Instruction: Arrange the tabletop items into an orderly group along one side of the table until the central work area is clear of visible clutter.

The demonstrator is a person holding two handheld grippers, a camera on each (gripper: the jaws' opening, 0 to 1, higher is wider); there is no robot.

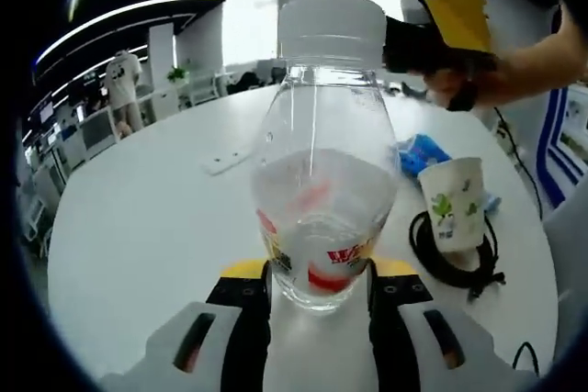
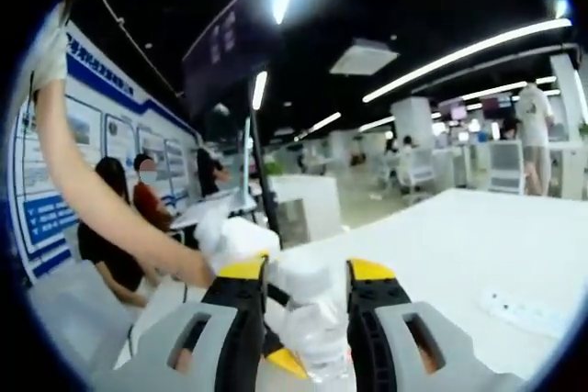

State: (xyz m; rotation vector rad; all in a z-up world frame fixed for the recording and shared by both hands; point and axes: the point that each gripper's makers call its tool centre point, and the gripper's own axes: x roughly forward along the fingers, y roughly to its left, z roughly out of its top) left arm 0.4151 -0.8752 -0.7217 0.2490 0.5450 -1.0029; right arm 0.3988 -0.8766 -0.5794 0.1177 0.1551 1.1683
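A clear plastic bottle (image 1: 322, 181) with a white cap (image 1: 329, 25) and a red-printed label stands upright between the left gripper's jaws, part full of water. My left gripper (image 1: 319, 273) is shut on its lower body, above the white table (image 1: 147, 227). In the left gripper view the right gripper (image 1: 397, 43), yellow and black and held by a hand, reaches the cap from the right. In the right gripper view my right gripper (image 2: 308, 274) has the cap (image 2: 308, 282) wedged between its jaws, with the bottle neck (image 2: 320, 337) below.
A paper cup (image 1: 453, 199) with a green print stands on the right, on a coiled black cable (image 1: 459, 263). A blue packet (image 1: 421, 151) lies behind it. A white power strip (image 1: 225, 162) lies further back. A person's arm (image 2: 83, 190) crosses the right gripper view.
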